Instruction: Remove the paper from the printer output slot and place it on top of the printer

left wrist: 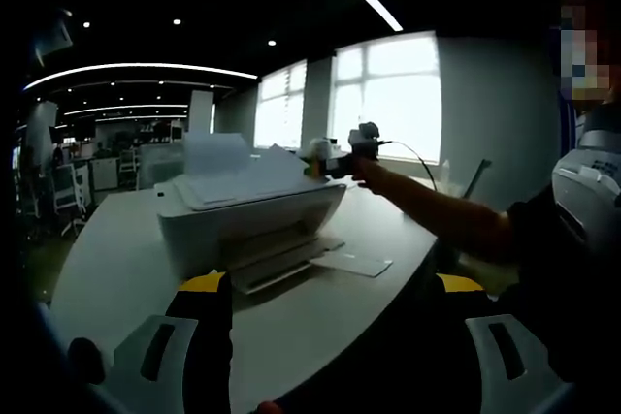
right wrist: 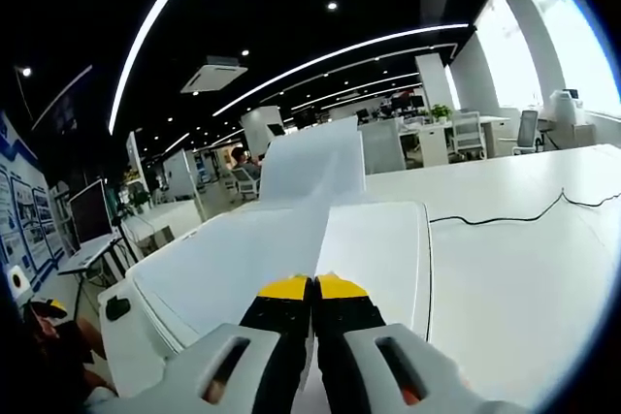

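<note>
The paper (right wrist: 320, 191) is pinched by the right claw (right wrist: 314, 288) over the printer (left wrist: 243, 215) top, unreleased; the left claw (left wrist: 330, 283) is spread, well back from the printer.

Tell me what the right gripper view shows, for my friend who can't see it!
The right claw, with yellow tips pressed together, pinches a sheet of paper lying on top of a white printer. The printer sits on a white table with a black cable, in a big office.
</note>
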Motion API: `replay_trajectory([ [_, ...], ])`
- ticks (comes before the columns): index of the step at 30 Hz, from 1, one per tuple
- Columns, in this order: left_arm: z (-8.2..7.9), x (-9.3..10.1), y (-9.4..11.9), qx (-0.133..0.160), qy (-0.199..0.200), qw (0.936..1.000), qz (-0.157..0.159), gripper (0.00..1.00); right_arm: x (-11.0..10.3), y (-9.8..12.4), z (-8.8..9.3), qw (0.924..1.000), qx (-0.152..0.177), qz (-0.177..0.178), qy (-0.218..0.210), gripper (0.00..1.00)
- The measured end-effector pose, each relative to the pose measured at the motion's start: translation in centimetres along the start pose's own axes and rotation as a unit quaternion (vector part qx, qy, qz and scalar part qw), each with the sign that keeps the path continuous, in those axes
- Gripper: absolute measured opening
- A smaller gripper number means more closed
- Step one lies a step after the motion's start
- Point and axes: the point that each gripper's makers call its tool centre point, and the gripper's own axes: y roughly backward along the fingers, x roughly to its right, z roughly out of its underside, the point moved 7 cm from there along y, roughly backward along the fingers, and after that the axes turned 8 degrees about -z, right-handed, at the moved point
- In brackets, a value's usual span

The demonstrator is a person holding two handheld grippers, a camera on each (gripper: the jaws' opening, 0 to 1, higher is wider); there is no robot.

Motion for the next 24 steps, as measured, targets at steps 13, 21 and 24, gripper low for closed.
replay_trajectory([
  [13, -0.16, 0.10, -0.02, -0.001, -0.003, 1.0000, 0.002, 0.87, 0.24, -0.26, 0.07, 1.0000, -0.005, 0.002, 0.004, 0.00],
  [21, -0.19, 0.15, -0.03, -0.001, -0.002, 1.0000, 0.003, 0.87, 0.34, -0.30, 0.22, 0.9999, -0.009, 0.003, 0.004, 0.00],
  [24, -0.21, 0.19, -0.05, 0.000, -0.002, 1.0000, 0.004, 0.87, 0.41, -0.29, 0.22, 1.0000, -0.006, 0.005, 0.004, 0.00],
])
